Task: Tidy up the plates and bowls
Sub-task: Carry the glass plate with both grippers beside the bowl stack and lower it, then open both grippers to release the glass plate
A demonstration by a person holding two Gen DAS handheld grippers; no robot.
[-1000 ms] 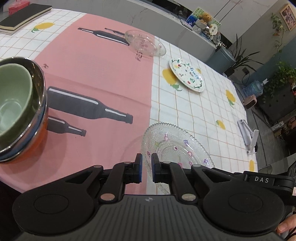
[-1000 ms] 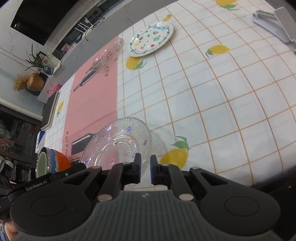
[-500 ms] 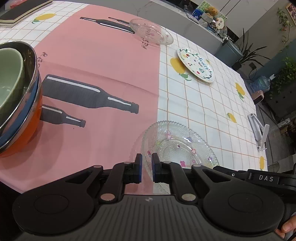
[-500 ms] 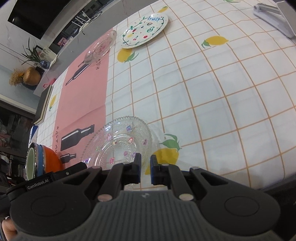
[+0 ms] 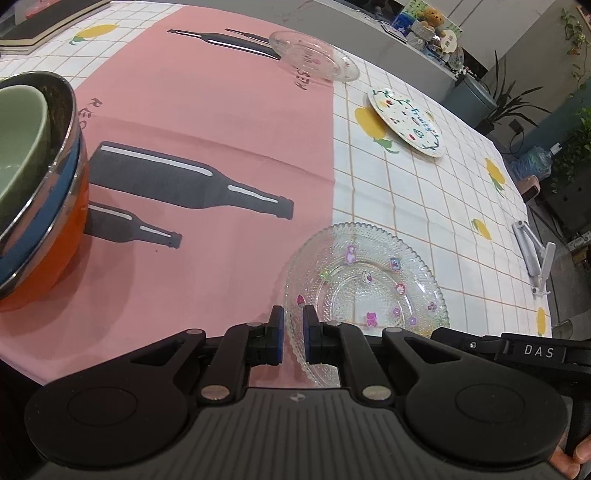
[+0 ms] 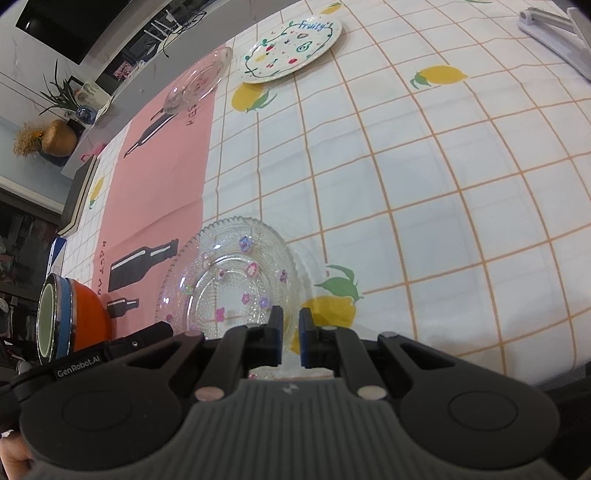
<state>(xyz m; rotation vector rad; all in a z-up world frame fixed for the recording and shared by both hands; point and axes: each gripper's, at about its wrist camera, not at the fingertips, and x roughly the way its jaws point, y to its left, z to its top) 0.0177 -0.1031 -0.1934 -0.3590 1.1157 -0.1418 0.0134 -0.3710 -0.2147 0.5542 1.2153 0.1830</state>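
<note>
A clear beaded glass plate with small flower stickers [image 5: 365, 291] [image 6: 236, 284] is held near the table's front edge. My left gripper [image 5: 293, 334] is shut on its left rim. My right gripper [image 6: 290, 330] is shut on its right rim. A stack of bowls [image 5: 33, 192] [image 6: 70, 321], green inside steel, blue and orange, stands at the left. A second clear glass plate [image 5: 314, 61] [image 6: 199, 83] and a white "fruity" plate [image 5: 406, 120] [image 6: 291, 50] lie at the far side.
The table has a pink bottle-print cloth [image 5: 192, 122] on the left and a white lemon-check cloth [image 6: 406, 166] on the right. A white metal stand [image 5: 535, 254] [image 6: 554, 37] lies at the right edge. Dark books [image 5: 44, 26] lie far left.
Both grippers keep their hold on the glass plate. The views have shifted slightly, so the plate sits a little farther forward over the table and the bowl stack has slid left in the left view.
</note>
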